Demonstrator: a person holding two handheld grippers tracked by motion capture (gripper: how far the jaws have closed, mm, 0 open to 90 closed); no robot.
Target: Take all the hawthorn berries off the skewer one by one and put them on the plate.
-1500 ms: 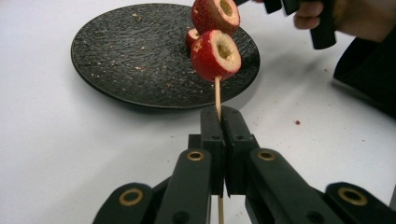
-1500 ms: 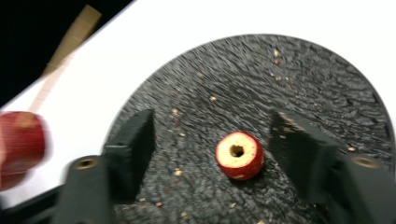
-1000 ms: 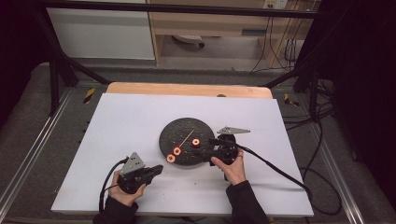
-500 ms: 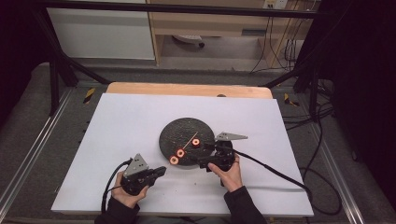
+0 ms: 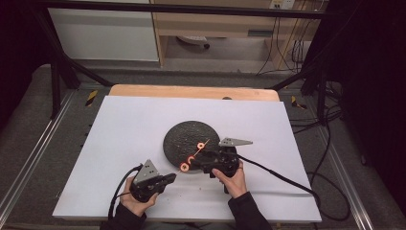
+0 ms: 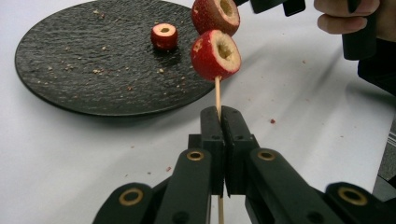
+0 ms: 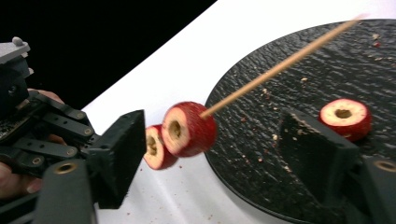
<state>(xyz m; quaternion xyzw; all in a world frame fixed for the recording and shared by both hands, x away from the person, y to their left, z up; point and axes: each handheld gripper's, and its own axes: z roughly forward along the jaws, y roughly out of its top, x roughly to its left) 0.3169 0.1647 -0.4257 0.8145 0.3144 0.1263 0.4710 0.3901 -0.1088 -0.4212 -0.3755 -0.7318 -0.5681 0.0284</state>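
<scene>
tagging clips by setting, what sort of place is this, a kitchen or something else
Probably a lab or recording rig, not a kitchen: a white table inside a black metal frame, loose cables trailing over grey carpet. The only food things are a black plate and cored red fruit on a skewer.

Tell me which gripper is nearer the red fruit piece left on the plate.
Right. The right gripper is at the plate's near edge by the fruit piece; the left gripper is farther back.

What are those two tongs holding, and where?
The left tongs pinch the wooden skewer low on its bare stick. The right tongs straddle a threaded fruit piece, not gripping.
</scene>
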